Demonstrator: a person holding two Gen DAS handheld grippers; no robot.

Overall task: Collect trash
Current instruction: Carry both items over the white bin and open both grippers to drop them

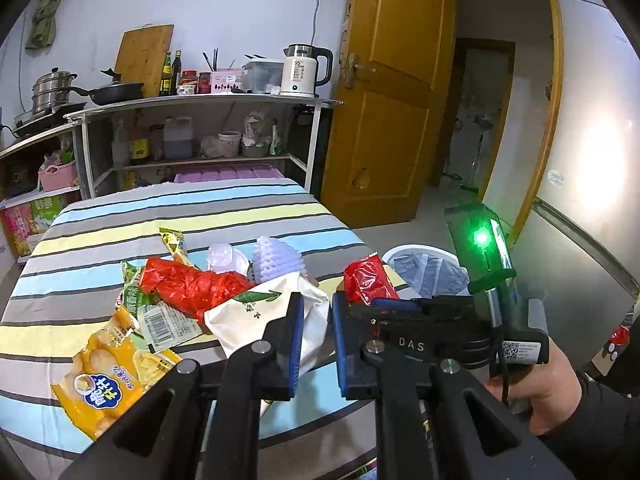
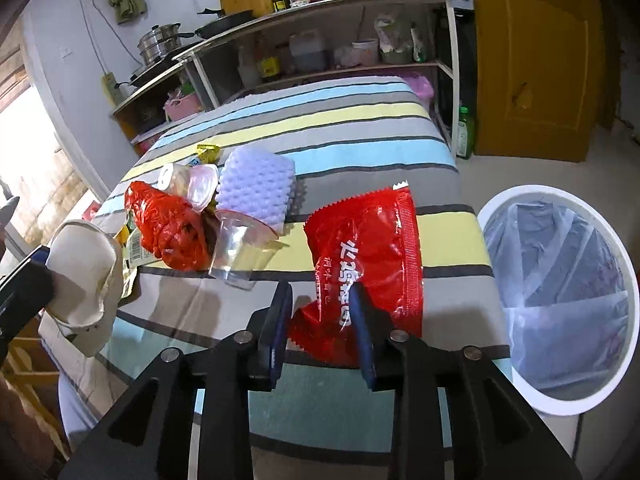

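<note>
Right gripper (image 2: 320,320): clenched on a red snack wrapper (image 2: 368,264), the blue pads pinching its lower portion; wrapper lifted clear of the striped tabletop (image 2: 360,120), hanging just left of the bin.

Left gripper (image 1: 314,340): closed on a white crumpled paper bag (image 1: 256,316), pads pressing its near edge. In the right wrist view the same bag (image 2: 80,276) appeared raised at the near left corner of the tabletop, gathered into a bunch.

Bin (image 2: 624,280): white rim, clear liner, standing on the floor at the right of the tabletop; interior showed only liner, no trash visible inside.

Remaining on tabletop, clustered at left-centre:
- red plastic bag (image 2: 168,232), crumpled
- clear plastic cup (image 2: 240,248), lying on its side, touching the red bag
- purple nubbed sponge (image 2: 256,188), just beyond the cup
- small clear lidded cups (image 2: 192,180), beside the sponge
- yellow snack packet (image 1: 108,376), near left edge
- green wrapper (image 1: 134,292) with barcode, partly under the red bag
- gold stick wrapper (image 1: 174,240), far side of the pile

Step in hand, as judged: both pieces grasped, carry to bin pending. The task looked early, most litter still uncollected.

Next move would call for: swinging the red wrapper rightward over the bin mouth before releasing; the left-held bag has farther to travel and must pass over or around the right gripper.
</note>
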